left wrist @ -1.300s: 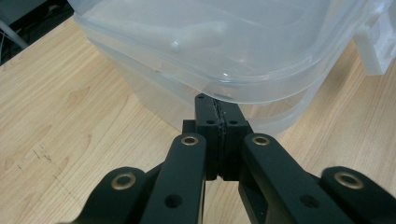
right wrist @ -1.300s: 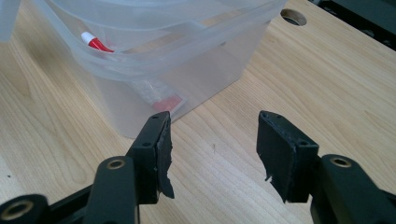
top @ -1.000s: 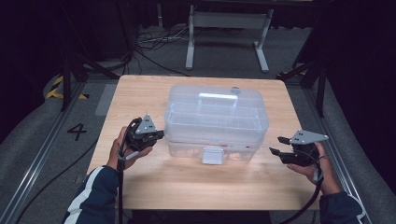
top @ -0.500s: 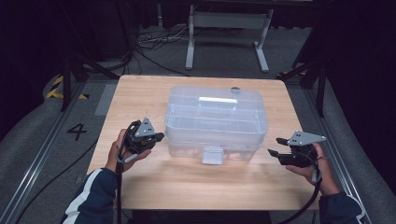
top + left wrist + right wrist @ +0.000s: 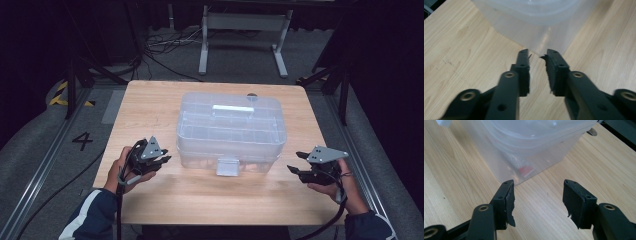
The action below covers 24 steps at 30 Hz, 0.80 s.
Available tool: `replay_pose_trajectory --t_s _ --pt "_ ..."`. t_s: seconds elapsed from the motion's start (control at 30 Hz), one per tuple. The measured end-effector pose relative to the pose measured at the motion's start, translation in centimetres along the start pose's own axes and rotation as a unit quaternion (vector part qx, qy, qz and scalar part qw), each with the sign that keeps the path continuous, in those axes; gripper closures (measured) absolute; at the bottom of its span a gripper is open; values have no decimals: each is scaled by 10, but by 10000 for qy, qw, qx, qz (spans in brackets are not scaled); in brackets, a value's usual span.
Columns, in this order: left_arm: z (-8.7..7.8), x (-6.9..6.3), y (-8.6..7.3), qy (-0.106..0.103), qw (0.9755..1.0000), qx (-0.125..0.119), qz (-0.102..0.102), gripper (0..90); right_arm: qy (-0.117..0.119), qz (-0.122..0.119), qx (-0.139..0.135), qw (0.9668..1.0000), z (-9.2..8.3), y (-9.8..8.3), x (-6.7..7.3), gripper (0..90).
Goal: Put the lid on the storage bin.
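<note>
Clear plastic box [image 5: 231, 131] sits mid-table [image 5: 150, 100], same spot as before. Left gripper [image 5: 162, 161] has dropped a bit toward its corner, jaws just opened slightly, nothing btwn them. Right gripper [image 5: 295, 162] unchanged, jaws wide apart, empty.

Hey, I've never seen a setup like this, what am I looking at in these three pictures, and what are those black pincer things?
A person sits at a wooden table and holds a hand-operated tool in each hand; no robot arm is involved. Each tool ends in two black jaws. The high view looks down from above: the left gripper sits at the left, the right gripper at the right. The other two pictures come from small cameras riding on each tool, looking along its jaws. Between the tools stands a clear plastic box with a closed lid, a handle on top and a front latch. Nothing is held. The left jaws have just been opening, with nothing between them; the right jaws stand wider apart, also empty.
</note>
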<state>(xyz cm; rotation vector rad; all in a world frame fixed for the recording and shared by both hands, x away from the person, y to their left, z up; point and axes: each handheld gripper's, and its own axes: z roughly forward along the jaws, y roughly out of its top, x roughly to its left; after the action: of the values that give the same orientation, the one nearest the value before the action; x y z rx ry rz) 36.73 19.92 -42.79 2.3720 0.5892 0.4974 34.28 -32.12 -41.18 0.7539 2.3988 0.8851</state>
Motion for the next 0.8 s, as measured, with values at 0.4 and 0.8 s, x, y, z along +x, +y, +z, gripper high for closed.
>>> replay_pose_trajectory --t_s 0.4,0.8 --pt "-7 -11 -41 290 9978 576 126 396 -179 -146 333 9992 -2 -15 7 392" --pt "-15 -8 -83 -231 9980 247 -535 279 -271 65 390 9989 -1 -45 8 351"
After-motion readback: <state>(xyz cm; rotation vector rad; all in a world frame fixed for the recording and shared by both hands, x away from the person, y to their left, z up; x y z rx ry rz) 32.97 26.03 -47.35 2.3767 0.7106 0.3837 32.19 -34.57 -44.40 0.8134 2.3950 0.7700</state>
